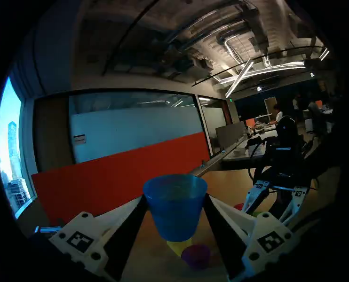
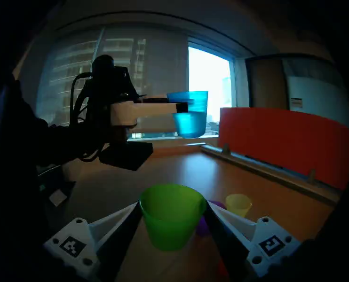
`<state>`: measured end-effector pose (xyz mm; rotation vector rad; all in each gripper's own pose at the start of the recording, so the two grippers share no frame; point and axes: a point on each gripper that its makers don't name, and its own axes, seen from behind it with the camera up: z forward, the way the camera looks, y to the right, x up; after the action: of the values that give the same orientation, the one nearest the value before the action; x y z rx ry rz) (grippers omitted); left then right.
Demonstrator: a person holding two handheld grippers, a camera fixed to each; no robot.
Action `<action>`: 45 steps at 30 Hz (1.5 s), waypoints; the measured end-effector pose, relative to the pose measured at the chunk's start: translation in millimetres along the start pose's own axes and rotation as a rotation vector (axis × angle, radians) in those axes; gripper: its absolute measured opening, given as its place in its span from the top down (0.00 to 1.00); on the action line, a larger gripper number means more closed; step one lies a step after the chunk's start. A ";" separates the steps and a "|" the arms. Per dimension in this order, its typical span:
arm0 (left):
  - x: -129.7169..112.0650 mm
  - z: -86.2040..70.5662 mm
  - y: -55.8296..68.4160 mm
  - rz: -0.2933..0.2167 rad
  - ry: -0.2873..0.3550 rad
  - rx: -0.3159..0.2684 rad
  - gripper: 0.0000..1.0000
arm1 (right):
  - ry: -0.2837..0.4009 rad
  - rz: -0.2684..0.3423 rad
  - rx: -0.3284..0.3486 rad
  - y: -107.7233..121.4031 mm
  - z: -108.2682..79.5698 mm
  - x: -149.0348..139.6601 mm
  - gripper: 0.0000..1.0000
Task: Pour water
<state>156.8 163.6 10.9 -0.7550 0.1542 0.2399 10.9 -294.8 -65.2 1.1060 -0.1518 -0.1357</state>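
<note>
1. The table (image 2: pixel 184 169) lies well below; water poured from up there could splash over it.
2. The left tongs (image 1: pixel 175 199) pinch the blue cup (image 1: pixel 174 221) aloft, the right tongs (image 2: pixel 172 209) pinch the green cup (image 2: pixel 170 225) lower; misaligned rims would spill.
3. The yellow cup (image 2: pixel 238 204) and purple cup (image 1: pixel 196 256) below might catch drips.

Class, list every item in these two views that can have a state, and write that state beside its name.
Left hand-held gripper: shut on the blue cup.
Blue cup: upright, held in the air.
Right hand-held gripper: shut on the green cup.
Green cup: upright, held.
Yellow cup: upright on the table, free.
Purple cup: on the table, free.
</note>
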 end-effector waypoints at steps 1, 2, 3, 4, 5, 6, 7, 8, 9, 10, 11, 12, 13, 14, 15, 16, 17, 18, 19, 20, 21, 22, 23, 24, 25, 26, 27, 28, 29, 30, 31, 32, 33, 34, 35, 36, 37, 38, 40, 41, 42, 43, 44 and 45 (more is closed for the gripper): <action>0.4 -0.3 1.0 0.006 0.002 -0.002 0.16 | -0.001 0.000 0.002 -0.1 0.4 -0.4 0.07; 0.8 -0.5 1.8 0.011 0.004 -0.003 0.16 | -0.002 0.001 0.003 -0.1 0.8 -0.7 0.07; 1.0 -0.8 2.7 0.017 0.005 -0.004 0.16 | -0.003 0.001 0.005 -0.1 1.3 -1.0 0.07; 0.8 -1.0 3.6 0.023 0.007 -0.005 0.16 | -0.003 0.001 0.007 -0.1 1.8 -1.1 0.07; 0.6 -1.3 4.3 0.029 0.008 -0.006 0.16 | -0.004 0.001 0.009 -0.1 2.3 -1.1 0.07; 0.4 -1.5 5.1 0.035 0.009 -0.006 0.16 | -0.004 0.001 0.011 -0.1 2.8 -1.2 0.07; 0.4 -1.8 6.1 0.042 0.010 -0.008 0.16 | -0.004 0.002 0.013 -0.2 3.4 -1.0 0.07; 0.3 -2.0 7.0 0.048 0.010 -0.009 0.16 | -0.005 0.002 0.014 -0.3 3.9 -0.9 0.07; 0.3 -2.3 7.7 0.053 0.011 -0.011 0.16 | -0.005 0.003 0.016 -0.4 4.5 -0.7 0.07; 0.4 -2.4 8.3 0.060 0.012 -0.011 0.16 | -0.005 0.002 0.019 -0.5 5.2 -0.4 0.07; 0.6 -2.5 8.8 0.065 0.013 -0.011 0.16 | -0.005 0.002 0.022 -0.7 5.8 -0.1 0.07; 0.6 -2.6 9.3 0.070 0.013 -0.011 0.16 | -0.005 0.001 0.025 -0.9 6.4 0.2 0.07; 0.4 -2.6 9.9 0.075 0.013 -0.012 0.17 | -0.005 0.001 0.028 -1.2 6.9 0.6 0.07; 0.3 -2.6 10.4 0.079 0.013 -0.012 0.17 | -0.006 0.000 0.032 -1.4 7.4 0.9 0.07; 0.2 -2.6 10.9 0.083 0.013 -0.013 0.16 | -0.006 -0.001 0.035 -1.7 7.9 1.3 0.07; 0.1 -2.6 11.6 0.086 0.013 -0.013 0.16 | -0.006 -0.002 0.038 -2.2 8.2 1.7 0.07; 0.0 -2.6 12.1 0.089 0.014 -0.013 0.16 | -0.006 -0.002 0.041 -2.7 8.5 2.0 0.07; 0.1 -2.6 12.7 0.092 0.014 -0.014 0.16 | -0.007 -0.003 0.044 -3.1 8.8 2.4 0.07; 0.6 -2.8 13.3 0.096 0.015 -0.014 0.16 | -0.007 -0.004 0.047 -3.4 9.2 2.6 0.07; 1.0 -2.9 13.9 0.100 0.016 -0.015 0.16 | -0.008 -0.005 0.049 -3.7 9.6 2.8 0.07; 1.5 -3.0 14.4 0.104 0.017 -0.015 0.16 | -0.008 -0.006 0.051 -3.9 9.9 3.0 0.07; 1.9 -3.2 14.7 0.109 0.016 -0.015 0.16 | -0.009 -0.007 0.052 -4.1 10.2 3.0 0.07; 2.2 -3.4 15.1 0.113 0.016 -0.015 0.16 | -0.010 -0.008 0.053 -4.3 10.4 3.0 0.07; 2.5 -3.6 15.5 0.118 0.016 -0.015 0.16 | -0.011 -0.009 0.054 -4.5 10.6 3.0 0.07; 2.6 -3.7 16.2 0.122 0.016 -0.015 0.16 | -0.011 -0.010 0.056 -4.7 10.5 3.0 0.07; 2.7 -3.7 16.8 0.126 0.015 -0.015 0.16 | -0.011 -0.011 0.058 -4.8 10.5 3.0 0.07; 2.8 -3.8 17.5 0.130 0.015 -0.015 0.16 | -0.010 -0.011 0.060 -5.0 10.5 3.1 0.07; 2.9 -3.7 18.2 0.134 0.015 -0.016 0.16 | -0.010 -0.010 0.062 -5.3 10.8 3.5 0.07; 2.9 -3.7 18.8 0.137 0.015 -0.017 0.16 | -0.009 -0.010 0.065 -5.5 11.0 3.8 0.07; 3.0 -3.7 19.4 0.140 0.015 -0.017 0.16 | -0.009 -0.009 0.067 -5.7 11.3 4.0 0.07; 3.2 -3.6 20.2 0.145 0.016 -0.018 0.16 | -0.008 -0.010 0.068 -6.0 11.7 3.9 0.07; 3.4 -3.5 20.9 0.150 0.016 -0.019 0.16 | -0.008 -0.010 0.069 -6.2 12.0 3.7 0.07; 3.6 -3.4 21.6 0.154 0.017 -0.020 0.16 | -0.008 -0.010 0.071 -6.5 12.4 3.5 0.07; 3.6 -3.3 22.3 0.159 0.017 -0.021 0.16 | -0.007 -0.010 0.073 -6.7 12.8 3.1 0.07; 3.6 -3.2 23.1 0.163 0.017 -0.022 0.16 | -0.007 -0.010 0.074 -7.0 13.2 2.8 0.07; 3.7 -3.1 23.7 0.167 0.018 -0.024 0.16 | -0.006 -0.010 0.076 -7.1 13.5 2.5 0.07; 3.9 -3.1 24.3 0.172 0.018 -0.025 0.16 | -0.006 -0.009 0.077 -7.0 13.9 2.3 0.07; 4.1 -3.2 24.9 0.177 0.019 -0.026 0.17 | -0.005 -0.009 0.078 -6.9 14.2 2.1 0.07; 4.2 -3.4 25.8 0.186 0.021 -0.028 0.16 | -0.004 -0.009 0.079 -6.2 14.8 1.9 0.07; 4.2 -3.6 26.2 0.190 0.021 -0.029 0.16 | -0.004 -0.009 0.079 -5.8 15.0 1.9 0.07; 4.3 -3.7 26.6 0.194 0.022 -0.029 0.16 | -0.004 -0.009 0.079 -5.4 15.2 1.9 0.07; 4.2 -3.6 26.8 0.198 0.022 -0.029 0.16 | -0.004 -0.008 0.080 -5.3 15.4 2.1 0.07; 4.2 -3.5 27.1 0.201 0.022 -0.029 0.16 | -0.005 -0.008 0.080 -5.2 15.6 2.2 0.07; 4.1 -3.5 27.2 0.205 0.022 -0.029 0.16 | -0.005 -0.008 0.081 -5.1 15.8 2.4 0.07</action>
<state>153.3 181.0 -10.4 -0.7716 0.2498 0.4292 10.1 -311.4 -62.7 1.1871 -0.1586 -0.1409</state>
